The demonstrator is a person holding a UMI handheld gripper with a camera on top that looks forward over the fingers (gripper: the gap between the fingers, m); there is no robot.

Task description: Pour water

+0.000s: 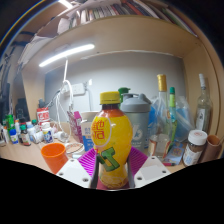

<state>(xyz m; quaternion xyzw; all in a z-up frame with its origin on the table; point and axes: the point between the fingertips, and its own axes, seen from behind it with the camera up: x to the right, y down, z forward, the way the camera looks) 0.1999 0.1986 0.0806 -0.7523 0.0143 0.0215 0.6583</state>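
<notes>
A clear bottle (111,140) of orange-yellow drink with a yellow cap and a yellow label stands upright between my fingers. My gripper (112,166) is shut on its lower body, with the purple pads (91,161) pressed against both of its sides. An orange cup (53,156) stands on the table just ahead and to the left of the bottle. The bottle's base is hidden by the gripper.
The tabletop behind is crowded: small jars and bottles at the left (25,132), a white kettle-like pot (135,108) behind the bottle, tall bottles (163,108) and a jar (195,147) at the right. A lit shelf runs overhead.
</notes>
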